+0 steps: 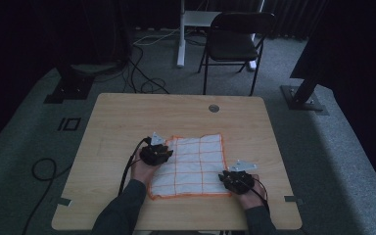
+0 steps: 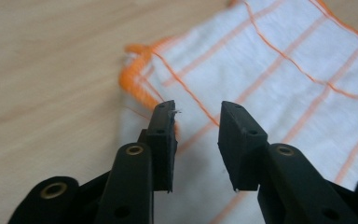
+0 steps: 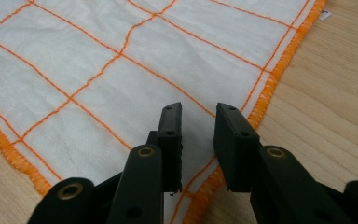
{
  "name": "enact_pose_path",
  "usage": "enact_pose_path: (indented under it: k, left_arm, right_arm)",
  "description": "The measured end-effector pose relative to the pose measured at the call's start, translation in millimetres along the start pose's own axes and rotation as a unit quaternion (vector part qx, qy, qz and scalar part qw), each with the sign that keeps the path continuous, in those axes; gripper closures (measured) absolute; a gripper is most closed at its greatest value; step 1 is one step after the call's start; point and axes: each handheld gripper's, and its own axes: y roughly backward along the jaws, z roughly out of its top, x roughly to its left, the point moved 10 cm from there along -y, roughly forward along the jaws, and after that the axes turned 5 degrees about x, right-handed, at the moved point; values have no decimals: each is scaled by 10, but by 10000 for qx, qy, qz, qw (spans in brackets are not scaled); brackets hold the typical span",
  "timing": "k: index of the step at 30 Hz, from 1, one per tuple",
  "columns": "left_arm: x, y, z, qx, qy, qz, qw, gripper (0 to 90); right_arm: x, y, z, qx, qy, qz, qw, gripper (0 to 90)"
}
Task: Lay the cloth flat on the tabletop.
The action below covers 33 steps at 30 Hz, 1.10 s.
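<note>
A white cloth (image 1: 193, 164) with an orange grid and orange hem lies flat on the wooden table (image 1: 127, 117). My left gripper (image 1: 164, 147) sits at the cloth's far left corner. In the left gripper view its jaws (image 2: 196, 109) stand apart just over the cloth (image 2: 270, 60), beside the bunched orange corner (image 2: 137, 79), with nothing pinched. My right gripper (image 1: 228, 177) is at the near right corner. In the right gripper view its jaws (image 3: 198, 109) stand apart above the cloth (image 3: 121, 56), close to the hemmed edge (image 3: 279, 70).
A round cable hole (image 1: 214, 108) sits near the table's far edge. Beyond the table stand a black folding chair (image 1: 235, 41) and a white desk leg (image 1: 181, 34). Cables (image 1: 142, 73) lie on the grey carpet, and black stand bases (image 1: 303, 98) flank the table.
</note>
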Motion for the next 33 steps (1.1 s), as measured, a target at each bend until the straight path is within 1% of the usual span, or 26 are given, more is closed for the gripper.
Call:
enact_pose_path:
  k: [4, 6, 7, 11, 13, 15, 19, 21, 23, 24, 29, 31, 33]
  left_arm:
    - [10, -35, -76, 166, 90, -82, 9998, 656]
    - [42, -34, -99, 194, 90, 7, 9998, 648]
    - [67, -27, -107, 199, 121, 42, 9997, 649]
    - [230, -7, -124, 189, 345, 238, 9989, 633]
    - [336, 2, -126, 166, 424, 393, 9982, 621]
    - [439, -2, -124, 163, 473, 482, 9976, 620]
    - [595, -33, -89, 123, 621, 598, 9962, 620]
    - [655, -62, -83, 146, 658, 627, 9958, 621]
    - [708, -66, -72, 108, 733, 646, 9952, 621]
    - [740, -62, -73, 122, 741, 689, 9948, 621]
    - [839, -22, -105, 149, 847, 811, 9930, 626]
    - [847, -17, -106, 163, 885, 826, 9925, 631]
    - [832, -19, -89, 118, 902, 814, 9925, 633]
  right_arm:
    - [1, -1, 1, -10, -6, 3, 10000, 722]
    - [0, 0, 0, -6, -9, 11, 10000, 722]
    - [0, 0, 0, -6, -11, 11, 10000, 721]
    - [2, -1, 1, -13, -10, -1, 10000, 720]
    - [1, -1, 0, -10, -4, -8, 10000, 719]
    - [2, -1, 1, -14, -8, -1, 10000, 718]
    - [1, -1, 1, -12, -8, 2, 10000, 718]
    - [2, -1, 1, -10, -15, -1, 10000, 718]
    - [4, 0, -1, -4, -27, -11, 10000, 718]
    - [5, 2, -2, 1, -24, -14, 10000, 718]
    - [32, 28, -30, 60, 7, -25, 10000, 732]
    - [49, 45, -49, 86, 18, 0, 10000, 736]
    - [62, 63, -66, 138, 4, 45, 9999, 739]
